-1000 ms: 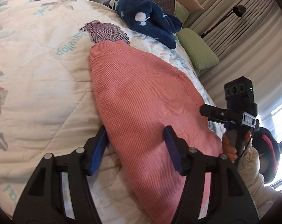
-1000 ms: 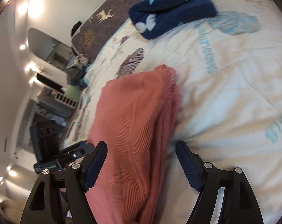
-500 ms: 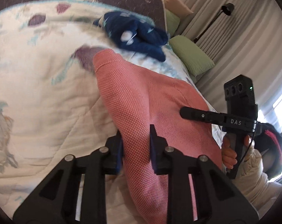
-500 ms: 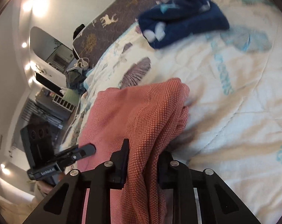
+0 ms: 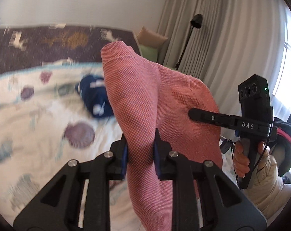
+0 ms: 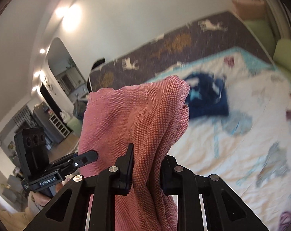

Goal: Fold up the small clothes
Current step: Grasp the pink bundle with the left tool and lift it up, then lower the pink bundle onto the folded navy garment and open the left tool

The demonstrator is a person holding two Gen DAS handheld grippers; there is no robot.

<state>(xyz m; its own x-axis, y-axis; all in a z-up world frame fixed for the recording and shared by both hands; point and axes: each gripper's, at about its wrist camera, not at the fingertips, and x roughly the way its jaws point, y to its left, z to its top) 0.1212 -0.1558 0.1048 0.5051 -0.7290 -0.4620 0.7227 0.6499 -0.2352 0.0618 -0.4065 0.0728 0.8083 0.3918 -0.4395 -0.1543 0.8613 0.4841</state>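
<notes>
setting: home bedroom. evidence: bed (image 5: pixel 29 138) under a white quilt with shell prints; dark headboard (image 6: pixel 164 52) patterned with deer; green cushion (image 6: pixel 286 52) and peach cushion (image 5: pixel 152 38) at the bed's head; floor lamp (image 5: pixel 195 22); full-length pale curtains (image 5: pixel 232 38); arched mirror (image 6: pixel 64 67).

Pink garment (image 5: pixel 145 104) — coarse waffle-knit cloth

left tool (image 5: pixel 140 155) clamped; right tool (image 6: pixel 147 170) clamped
</notes>
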